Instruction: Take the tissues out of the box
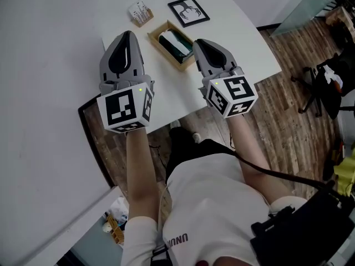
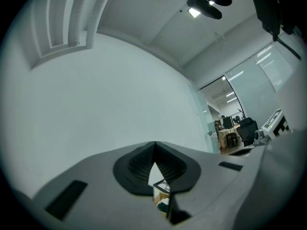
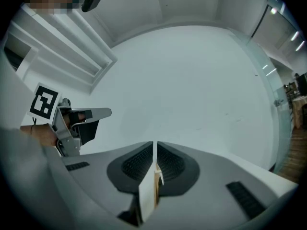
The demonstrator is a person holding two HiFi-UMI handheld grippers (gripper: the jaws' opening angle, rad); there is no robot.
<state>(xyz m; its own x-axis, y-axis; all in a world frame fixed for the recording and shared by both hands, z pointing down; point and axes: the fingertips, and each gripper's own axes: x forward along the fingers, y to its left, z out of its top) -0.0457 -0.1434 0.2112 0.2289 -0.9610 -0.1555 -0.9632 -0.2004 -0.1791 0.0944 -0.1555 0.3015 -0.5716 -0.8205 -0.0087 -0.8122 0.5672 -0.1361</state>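
A shallow wooden box (image 1: 161, 36) lies on the white table (image 1: 244, 43), and a dark green and white tissue pack (image 1: 174, 43) sits inside it. My left gripper (image 1: 128, 36) hovers just left of the box with its jaws together and nothing between them. My right gripper (image 1: 196, 43) hangs at the box's right end, jaws also together and empty. In the left gripper view the left gripper (image 2: 155, 145) points a little upward at a white wall. In the right gripper view the right gripper (image 3: 154, 144) shows a strip of table and box edge in the slit below its tips.
A black-framed picture (image 1: 188, 11) and a small wooden card holder (image 1: 141, 13) lie behind the box. The table's front edge runs just under both grippers. To the right is wooden floor with an office chair (image 1: 317, 87). The person's legs are below the table edge.
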